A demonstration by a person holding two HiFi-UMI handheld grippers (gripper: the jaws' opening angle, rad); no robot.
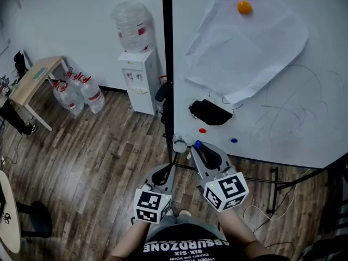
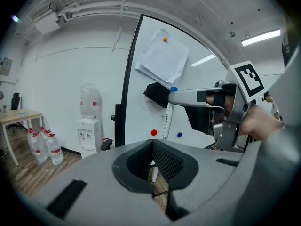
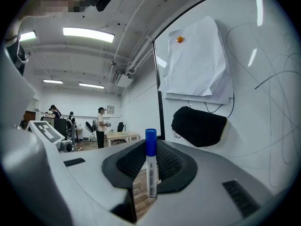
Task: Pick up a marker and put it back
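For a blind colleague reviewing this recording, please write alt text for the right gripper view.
The right gripper holds a white marker with a blue cap upright between its jaws. Beyond it is a whiteboard with a paper sheet under an orange magnet and a black eraser below.

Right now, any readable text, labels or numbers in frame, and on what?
"ABSURDZONE": upside down on the person's dark shirt.
"SIX-SIX": same shirt, beside it; the smaller line there is too small to read.
Print on the white marker with a blue cap: too small to read.
Red label on the clear water jug: blurred.
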